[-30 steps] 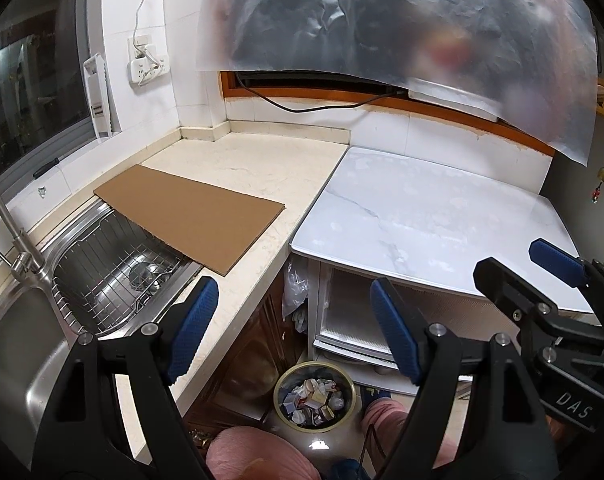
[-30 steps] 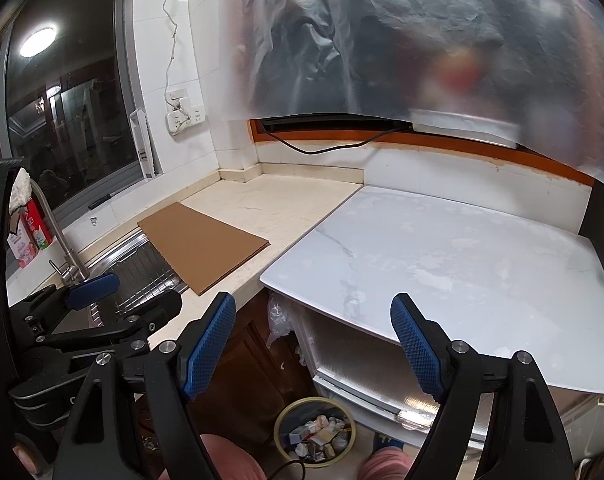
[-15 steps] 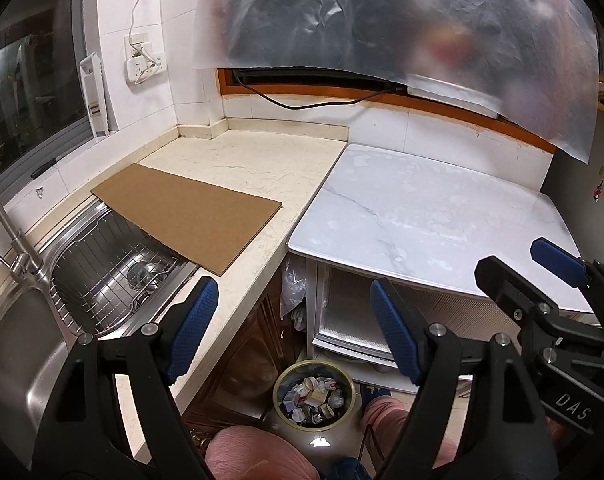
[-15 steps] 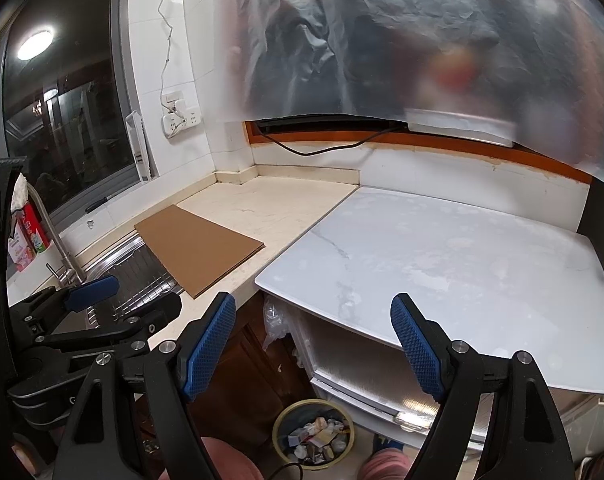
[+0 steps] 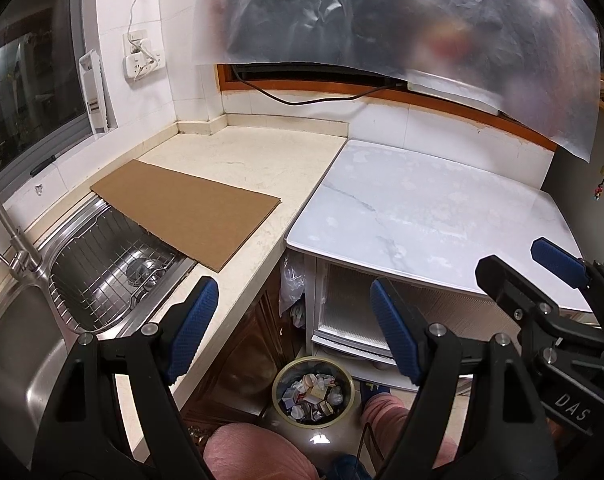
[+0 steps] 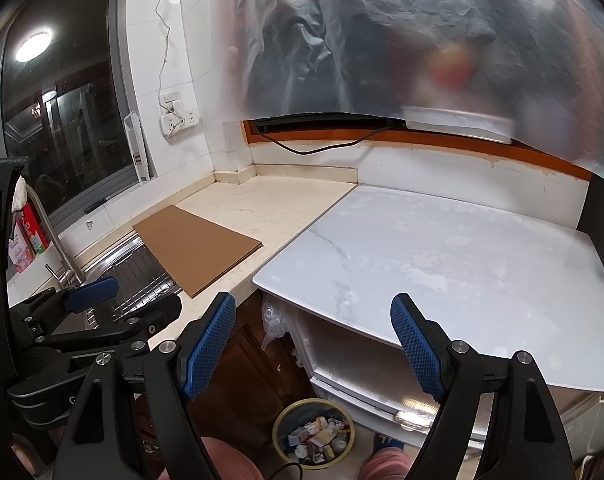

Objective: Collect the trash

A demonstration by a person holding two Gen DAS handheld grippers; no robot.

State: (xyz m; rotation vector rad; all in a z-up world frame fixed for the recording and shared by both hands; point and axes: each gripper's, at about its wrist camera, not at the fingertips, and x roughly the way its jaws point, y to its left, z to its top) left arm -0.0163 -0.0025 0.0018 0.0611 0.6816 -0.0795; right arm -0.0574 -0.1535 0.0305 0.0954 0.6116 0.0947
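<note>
A round trash bin [image 5: 312,393] full of crumpled paper and wrappers stands on the floor below the counter; it also shows in the right wrist view [image 6: 314,432]. My left gripper [image 5: 294,328] is open and empty, held above the bin. My right gripper [image 6: 314,346] is open and empty, also above the bin. The right gripper shows at the right edge of the left wrist view [image 5: 542,276]. A flat brown cardboard sheet [image 5: 186,212] lies on the beige counter, partly over the sink.
A steel sink [image 5: 82,280] with a wire rack and tap is at the left. A white marble table top [image 5: 430,216] sits at the right, with a white cabinet under it. A blurred plastic sheet [image 5: 382,20] hangs across the top.
Both views have shifted slightly; the counter and bin sit a little lower and left in frame. Both grippers stay open and empty.
</note>
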